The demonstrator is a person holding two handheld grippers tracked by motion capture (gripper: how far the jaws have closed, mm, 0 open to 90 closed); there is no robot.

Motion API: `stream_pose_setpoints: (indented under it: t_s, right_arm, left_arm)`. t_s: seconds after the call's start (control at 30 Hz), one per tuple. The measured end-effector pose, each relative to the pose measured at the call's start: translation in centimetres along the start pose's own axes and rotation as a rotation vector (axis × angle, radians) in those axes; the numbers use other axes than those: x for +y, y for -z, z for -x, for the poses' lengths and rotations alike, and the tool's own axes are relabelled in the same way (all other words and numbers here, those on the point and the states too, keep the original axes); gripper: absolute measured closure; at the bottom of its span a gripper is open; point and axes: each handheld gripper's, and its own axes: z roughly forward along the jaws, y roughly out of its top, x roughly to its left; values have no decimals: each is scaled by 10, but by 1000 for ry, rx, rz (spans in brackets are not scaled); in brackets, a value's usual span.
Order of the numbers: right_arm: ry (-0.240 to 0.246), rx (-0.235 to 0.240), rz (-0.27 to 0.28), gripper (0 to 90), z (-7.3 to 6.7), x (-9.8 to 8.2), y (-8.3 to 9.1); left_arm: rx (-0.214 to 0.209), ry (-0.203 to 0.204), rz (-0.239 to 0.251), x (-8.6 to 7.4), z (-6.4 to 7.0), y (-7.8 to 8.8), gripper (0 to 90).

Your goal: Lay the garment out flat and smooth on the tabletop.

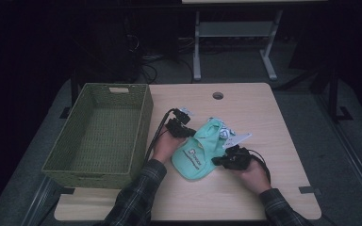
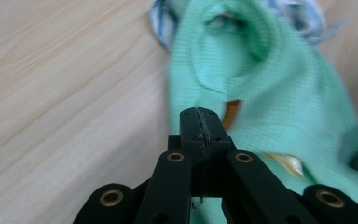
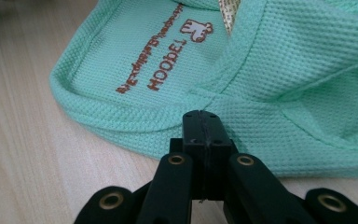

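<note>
Left claw (image 1: 185, 123): jaws were pressed together with nothing visibly between them, the tips hovering at the left edge of the mint-green garment (image 1: 199, 151).
Right claw (image 1: 225, 159): jaws were likewise together and bare of cloth in the right gripper view, parked just short of the garment's lower hem (image 3: 121, 122).
Garment: a small knitted piece, possibly a baby bib or little top, lay bunched near the middle of the bench (image 1: 283, 141), printed side up with brown lettering (image 3: 154, 77) and a small logo; a blue-and-white patterned layer (image 2: 163, 25) peeked out at its far end, and a white tag (image 1: 238, 139) stuck out towards the right.
Basket: a green woven basket (image 1: 94, 165) stood on the left part of the bench, just beside the person's left hand (image 1: 164, 147), with nothing visible inside.
Step in hand: judged as the approach before a grasp, both claws flanking the garment without holding it.
Next move calls for: opening each claw, sliding one jaw under an edge or hem, and pinching a single layer rather than the whole bunch; whether folding or dropping into the basket was meant could not be told.
Risk: thin cloth could slip out, or drag across the bench.
</note>
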Motion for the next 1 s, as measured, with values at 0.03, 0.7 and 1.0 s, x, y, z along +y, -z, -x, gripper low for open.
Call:
stream_pose_setpoints:
  t_s: [0.03,0.7,1.0]
  right_arm:
    - [0,-1,0,898,0,0,0]
    - [8,-31,-26,898,2,-4,8]
    - [-3,-60,-35,898,12,-13,21]
  left_arm:
    - [1,-13,-6,0,-1,-3,896]
    - [-29,-34,-83,0,6,-18,896]
    - [-46,-43,-98,-18,21,-5,896]
